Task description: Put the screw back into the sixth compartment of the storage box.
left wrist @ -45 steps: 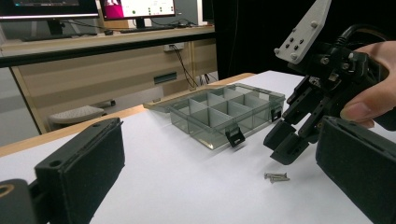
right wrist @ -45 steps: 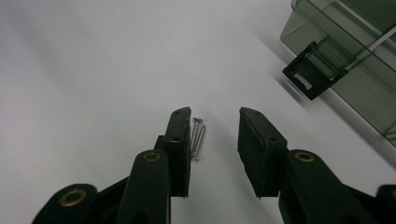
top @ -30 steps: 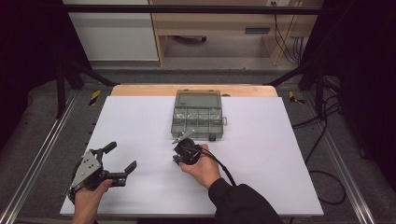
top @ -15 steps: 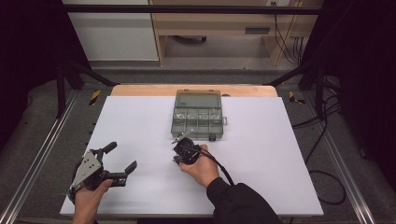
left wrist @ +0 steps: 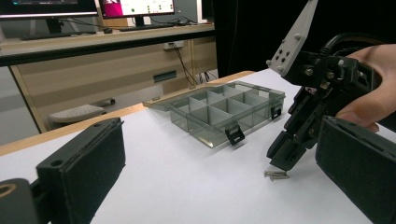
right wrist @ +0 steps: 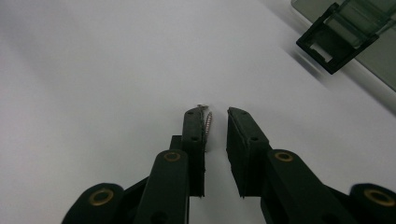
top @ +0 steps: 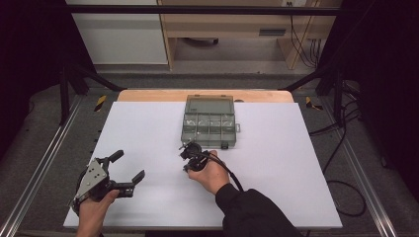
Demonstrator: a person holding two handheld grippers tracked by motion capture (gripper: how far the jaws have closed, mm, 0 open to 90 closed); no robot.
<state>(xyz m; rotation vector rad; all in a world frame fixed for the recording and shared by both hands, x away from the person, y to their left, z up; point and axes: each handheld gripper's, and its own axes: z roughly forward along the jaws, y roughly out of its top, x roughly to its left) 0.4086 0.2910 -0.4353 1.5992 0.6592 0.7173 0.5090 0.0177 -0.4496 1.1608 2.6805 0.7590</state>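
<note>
Jaws astride screw [right wrist: 207, 122] — left-hugging

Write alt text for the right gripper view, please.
The right gripper points down at a white table, its two black jaws slightly apart around a small screw lying beside one pad. A black latch of the clear organizer box is at upper right.

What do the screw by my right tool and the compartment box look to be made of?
Screw: likely steel, bright silvery thread with a dull shine. Compartment box: looks like smoky translucent plastic, since the dividers show through its glossy walls; its latches are opaque black, probably plastic too.
</note>
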